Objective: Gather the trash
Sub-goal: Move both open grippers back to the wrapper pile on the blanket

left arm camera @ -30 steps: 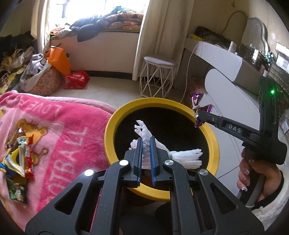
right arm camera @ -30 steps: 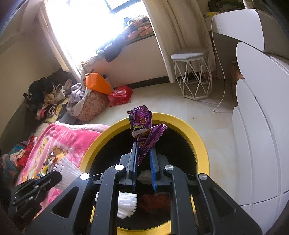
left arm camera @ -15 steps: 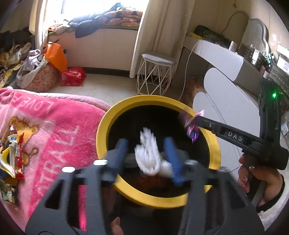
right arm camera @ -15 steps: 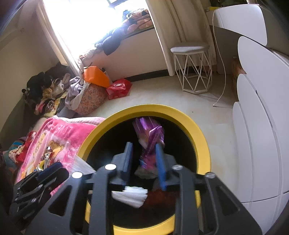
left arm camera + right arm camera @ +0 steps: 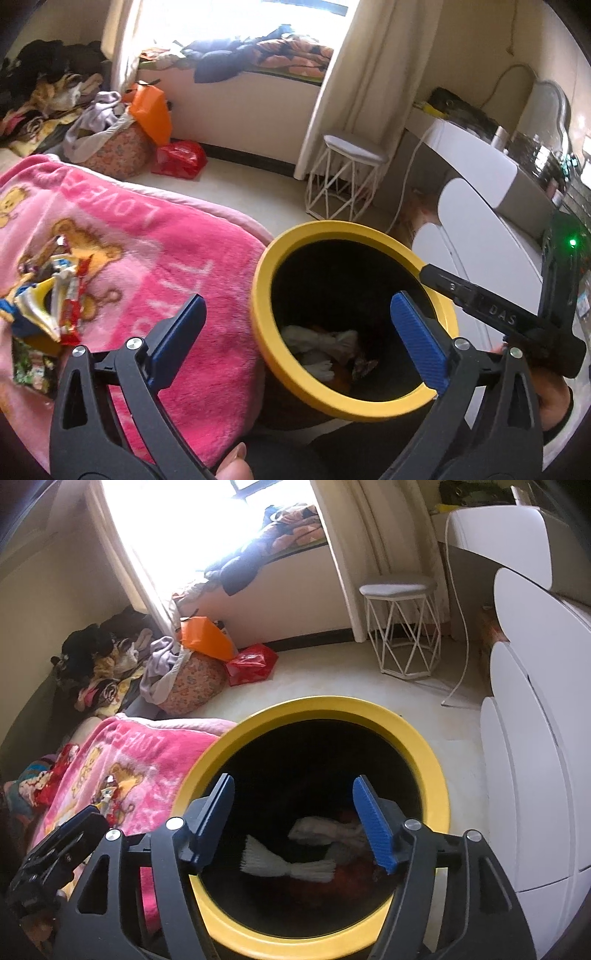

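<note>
We hold the left gripper (image 5: 295, 328) and right gripper (image 5: 293, 819) over the yellow-rimmed bin (image 5: 436, 775), jaws opening and empty; white wrappers (image 5: 288, 864) lie inside, so the drop looks done. Next, we judge, comes a reach to the snack wrappers (image 5: 55, 295) left on the pink blanket (image 5: 155, 251). Beyond: a wire stool (image 5: 351, 177), a bright window.

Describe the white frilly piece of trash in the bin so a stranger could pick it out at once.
Start at the round black bin with the thick yellow rim standing beside the pink teddy-bear blanket. Look down inside it, in the right wrist view, to the front of the heap. The white frilly wrapper is pinched at its middle and fans out pleated at both ends, unlike the crumpled white tissue behind it.
</note>
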### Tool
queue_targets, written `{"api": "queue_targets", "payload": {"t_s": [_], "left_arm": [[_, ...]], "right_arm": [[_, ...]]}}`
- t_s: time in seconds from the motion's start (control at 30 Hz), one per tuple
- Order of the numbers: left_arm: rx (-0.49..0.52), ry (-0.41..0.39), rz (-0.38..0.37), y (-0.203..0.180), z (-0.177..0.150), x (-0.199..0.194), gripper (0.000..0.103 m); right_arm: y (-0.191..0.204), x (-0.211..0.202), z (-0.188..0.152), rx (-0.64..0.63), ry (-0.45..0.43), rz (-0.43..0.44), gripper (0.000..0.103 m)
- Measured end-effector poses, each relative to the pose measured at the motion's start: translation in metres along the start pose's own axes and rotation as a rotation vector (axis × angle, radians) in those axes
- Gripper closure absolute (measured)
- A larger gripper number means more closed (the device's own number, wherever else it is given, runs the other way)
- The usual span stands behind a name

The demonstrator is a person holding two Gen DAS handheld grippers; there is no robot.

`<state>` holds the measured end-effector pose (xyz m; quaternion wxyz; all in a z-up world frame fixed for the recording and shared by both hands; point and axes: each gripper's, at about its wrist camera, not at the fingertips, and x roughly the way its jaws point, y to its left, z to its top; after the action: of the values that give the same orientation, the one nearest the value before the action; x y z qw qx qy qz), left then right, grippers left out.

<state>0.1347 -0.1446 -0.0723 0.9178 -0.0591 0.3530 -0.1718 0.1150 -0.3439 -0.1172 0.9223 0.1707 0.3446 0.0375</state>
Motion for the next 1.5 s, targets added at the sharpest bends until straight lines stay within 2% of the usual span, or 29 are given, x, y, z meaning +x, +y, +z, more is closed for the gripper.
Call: {"api": "queue_targets", "payload": {"t_s": [0.37,1.0,1.5], "left_arm": [[-0.047,-0.069,0.063,0.027,0.004,-0.03,0.011],[-0.156,-0.203,0.171,0.082,0.012,-0.085,0.011],[-0.243,-0.241,0.228,0.125,0.005,-0.106,0.011]], "right_arm": [[0.029,-0.008,0.0,-0.057,-0.02,0.035,0.032],[0.083,-0.022,0.001,-0.16,-0.075,0.127,0.03],[0.139,-0.014,-0.004,-0.272,-0.061,0.188,0.029]]}}
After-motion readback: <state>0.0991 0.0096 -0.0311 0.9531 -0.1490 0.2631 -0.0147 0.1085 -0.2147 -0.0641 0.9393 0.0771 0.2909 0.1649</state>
